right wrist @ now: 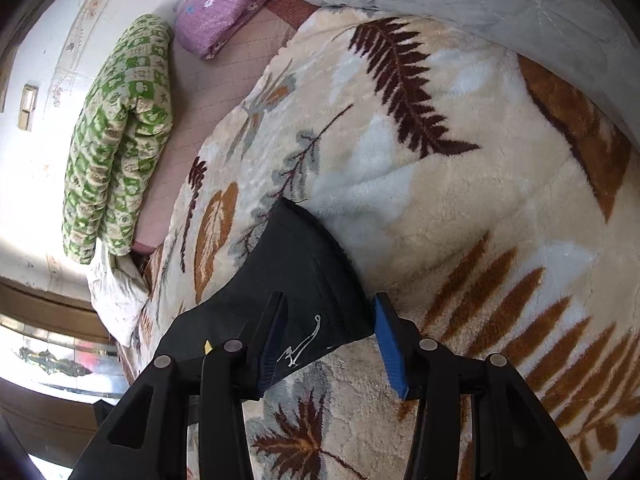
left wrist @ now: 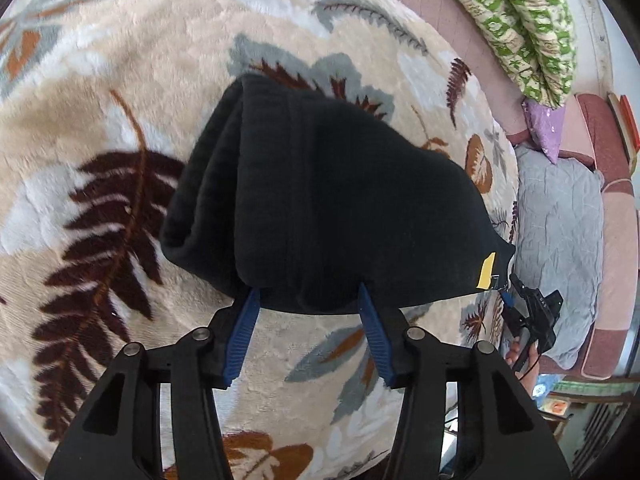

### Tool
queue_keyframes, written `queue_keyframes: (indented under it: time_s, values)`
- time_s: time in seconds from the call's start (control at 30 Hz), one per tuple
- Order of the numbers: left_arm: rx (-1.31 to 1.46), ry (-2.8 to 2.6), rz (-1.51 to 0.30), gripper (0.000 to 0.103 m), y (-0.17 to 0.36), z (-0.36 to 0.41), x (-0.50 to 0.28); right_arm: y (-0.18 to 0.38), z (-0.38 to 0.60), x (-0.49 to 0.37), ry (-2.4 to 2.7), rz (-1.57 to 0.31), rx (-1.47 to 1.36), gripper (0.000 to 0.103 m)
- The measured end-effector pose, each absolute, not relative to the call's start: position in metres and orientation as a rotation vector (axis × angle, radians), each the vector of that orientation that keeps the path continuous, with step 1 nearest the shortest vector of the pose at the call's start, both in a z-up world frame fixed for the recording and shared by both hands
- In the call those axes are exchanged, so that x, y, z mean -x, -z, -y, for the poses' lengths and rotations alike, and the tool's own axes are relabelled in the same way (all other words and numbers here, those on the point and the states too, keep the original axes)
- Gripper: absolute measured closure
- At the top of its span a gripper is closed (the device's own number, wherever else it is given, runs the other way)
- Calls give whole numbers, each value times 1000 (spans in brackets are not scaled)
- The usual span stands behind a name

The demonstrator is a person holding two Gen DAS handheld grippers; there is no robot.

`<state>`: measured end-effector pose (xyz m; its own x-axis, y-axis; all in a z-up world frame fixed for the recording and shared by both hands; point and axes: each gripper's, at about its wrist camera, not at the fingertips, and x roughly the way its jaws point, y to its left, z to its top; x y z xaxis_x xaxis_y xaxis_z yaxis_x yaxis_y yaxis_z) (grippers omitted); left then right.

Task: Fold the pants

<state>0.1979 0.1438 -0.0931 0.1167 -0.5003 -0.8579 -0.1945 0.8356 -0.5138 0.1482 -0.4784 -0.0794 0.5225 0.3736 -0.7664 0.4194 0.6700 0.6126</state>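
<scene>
Each wrist camera looks steeply down along its own fingers, close over the leaf-patterned blanket (left wrist: pixel 100 128). Both views share the black pants (left wrist: pixel 328 200), the blanket and the green quilt (right wrist: pixel 116 140) beyond.

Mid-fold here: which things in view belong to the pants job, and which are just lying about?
Job:
- black pants, folded on the leaf-pattern blanket
- left tool, open at the pants' near edge
- right tool, open over the pants' corner

Lying about:
- green patterned quilt
- purple pillow
- grey quilt
</scene>
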Motion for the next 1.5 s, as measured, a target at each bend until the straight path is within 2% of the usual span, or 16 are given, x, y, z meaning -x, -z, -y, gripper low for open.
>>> queue_keyframes:
  time_s: [0.17,0.2,0.23,0.27,0.4,0.63,0.8,0.87,1.0,1.1,1.2,1.47,1.5]
  values:
    - [703,171,-1408,55,93,-154,-197,83,476,-147,84,-1067,-908,57]
    - [701,152,-1395,60,91,-155,-197,81,474,-148,87,-1068,-892,58]
    - [693,140,-1395,67,91,-155,-197,79,471,-150,83,-1070,-872,65]
    - [699,137,-1395,70,90,-156,-197,77,469,-152,78,-1073,-840,80]
    - [723,134,-1369,94,85,-160,-194,70,466,-152,50,-1063,-817,85]
    - [624,96,-1280,95,53,-169,-178,53,468,-135,-6,-1003,-875,87]
    - [604,9,-1385,95,86,-184,-177,63,476,-126,-2,-1005,-914,87]
    - [689,52,-1411,95,99,-192,-172,76,479,-126,21,-1025,-929,87]
    - [739,135,-1313,95,81,-195,-169,92,483,-124,36,-1031,-962,87]
    - [701,181,-1270,86,65,-183,-175,88,480,-127,32,-1034,-926,87]
    - [695,188,-1253,65,63,-174,-179,85,479,-129,30,-1033,-920,87]
    - [661,61,-1314,65,82,-157,-196,87,480,-129,34,-1039,-936,86]
    - [661,38,-1331,71,84,-156,-195,87,480,-130,33,-1039,-934,86]
